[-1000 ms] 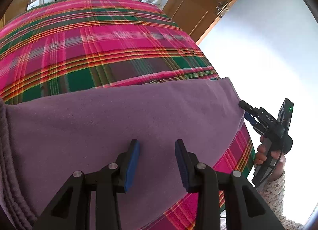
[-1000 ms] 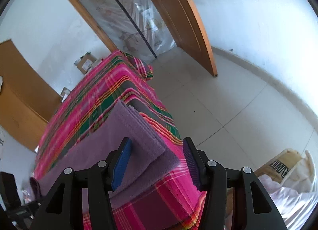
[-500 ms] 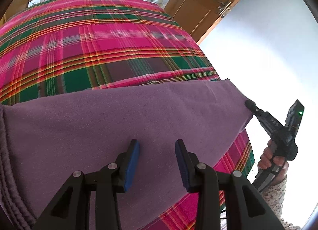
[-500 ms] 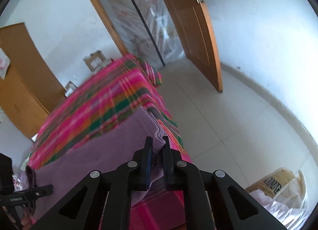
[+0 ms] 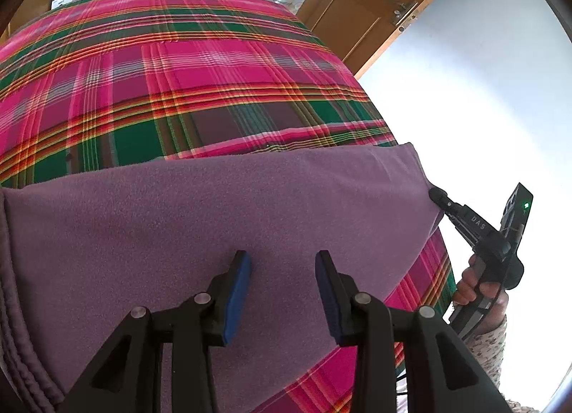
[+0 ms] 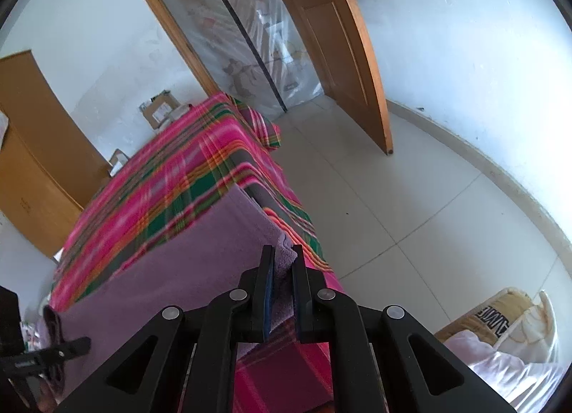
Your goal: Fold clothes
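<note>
Folding has begun: right gripper (image 6: pixel 283 279), jaws just closed, pinches the purple fleece garment (image 5: pixel 200 227) by its corner, left gripper (image 5: pixel 282 280) hovers unclenched; next, carry that corner across.

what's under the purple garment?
The plaid bedspread lies under the purple garment, showing beyond its far edge and right corner. Whatever lies beneath the garment's middle is covered.

Garment (image 5: pixel 214 220): matt fleecy purple cloth. Bedcover (image 5: pixel 178 84): woven plaid cloth. Door (image 6: pixel 339 55): varnished wood. Floor (image 6: pixel 411 205): smooth tile.
</note>
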The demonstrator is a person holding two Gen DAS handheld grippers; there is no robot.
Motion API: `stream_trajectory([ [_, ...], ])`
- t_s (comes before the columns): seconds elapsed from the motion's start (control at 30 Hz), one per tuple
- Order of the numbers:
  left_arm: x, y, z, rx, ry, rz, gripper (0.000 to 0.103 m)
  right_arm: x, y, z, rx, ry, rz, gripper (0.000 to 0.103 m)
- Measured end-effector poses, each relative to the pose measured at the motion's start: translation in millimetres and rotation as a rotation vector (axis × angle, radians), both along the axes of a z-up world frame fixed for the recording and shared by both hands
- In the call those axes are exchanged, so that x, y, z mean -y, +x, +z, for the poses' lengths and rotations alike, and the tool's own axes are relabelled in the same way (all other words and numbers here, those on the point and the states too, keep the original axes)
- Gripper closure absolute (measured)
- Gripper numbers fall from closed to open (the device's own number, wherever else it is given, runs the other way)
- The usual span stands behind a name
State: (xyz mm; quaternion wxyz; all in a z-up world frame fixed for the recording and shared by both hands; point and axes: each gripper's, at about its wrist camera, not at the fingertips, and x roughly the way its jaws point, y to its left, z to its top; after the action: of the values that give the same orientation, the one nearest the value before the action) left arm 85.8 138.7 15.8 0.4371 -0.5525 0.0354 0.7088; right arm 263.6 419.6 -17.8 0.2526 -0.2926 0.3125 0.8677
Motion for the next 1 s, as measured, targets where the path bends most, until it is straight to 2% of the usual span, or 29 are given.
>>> stream_trajectory([
  [0.17,-13,9,1,0.008,0.012,-0.042,0.065,6,1,3,-0.002,0.046,0.015,0.094],
  [0.33,-27,22,-2,0.0,0.004,-0.085,0.065,14,3,16,-0.047,0.086,0.036,0.094],
  [0.7,-32,34,-1,-0.01,0.012,-0.109,0.065,40,2,61,-0.147,0.164,0.115,0.094],
  [1.0,-29,37,-2,-0.012,0.018,-0.125,0.065,79,-8,96,-0.207,0.221,0.214,0.094],
])
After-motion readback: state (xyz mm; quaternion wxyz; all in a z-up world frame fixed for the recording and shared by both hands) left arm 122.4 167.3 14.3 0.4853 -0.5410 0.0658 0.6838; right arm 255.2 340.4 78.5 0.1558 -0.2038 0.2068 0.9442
